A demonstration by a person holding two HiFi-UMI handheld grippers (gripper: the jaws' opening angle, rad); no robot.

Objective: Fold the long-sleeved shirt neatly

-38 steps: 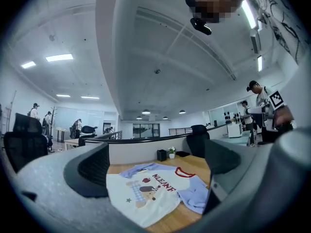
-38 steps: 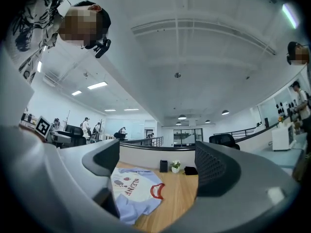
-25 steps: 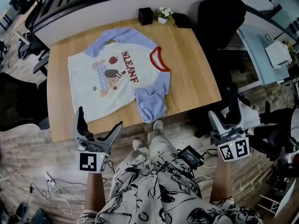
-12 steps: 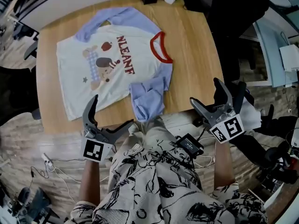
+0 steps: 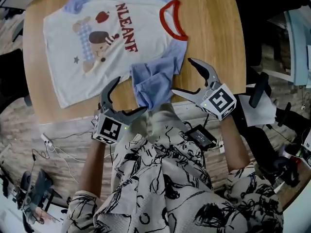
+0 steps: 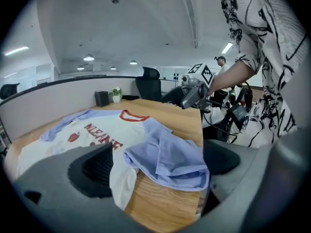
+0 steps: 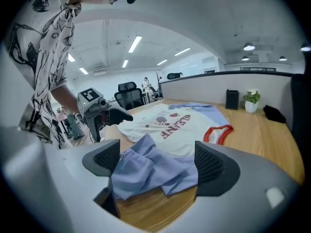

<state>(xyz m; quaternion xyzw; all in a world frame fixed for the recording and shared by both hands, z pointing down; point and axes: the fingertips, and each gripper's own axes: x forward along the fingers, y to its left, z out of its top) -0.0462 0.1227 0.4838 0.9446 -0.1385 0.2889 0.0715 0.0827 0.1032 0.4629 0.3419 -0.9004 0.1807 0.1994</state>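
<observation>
The long-sleeved shirt (image 5: 97,47) lies flat on the wooden table (image 5: 214,33), chest print up; it has a white body, blue sleeves and a red collar (image 5: 170,21). Its near blue sleeve (image 5: 153,81) is crumpled in a heap at the table's front edge. My left gripper (image 5: 130,97) stands open just left of that heap, and my right gripper (image 5: 183,76) stands open just right of it. In the left gripper view the sleeve (image 6: 170,154) lies ahead between the wide jaws of the left gripper (image 6: 158,164). The right gripper (image 7: 155,161) also frames the sleeve (image 7: 150,171). Neither holds cloth.
A black box (image 7: 232,99) and a small potted plant (image 7: 251,100) stand at the table's far edge. Office chairs (image 6: 150,81) stand around the table. A black device (image 5: 199,136) with cables hangs below the table's front edge by the person's patterned clothing.
Both grippers have come up from below the table's front edge to either side of the crumpled blue sleeve. Their jaws stayed open. The head view has closed in on the shirt.
</observation>
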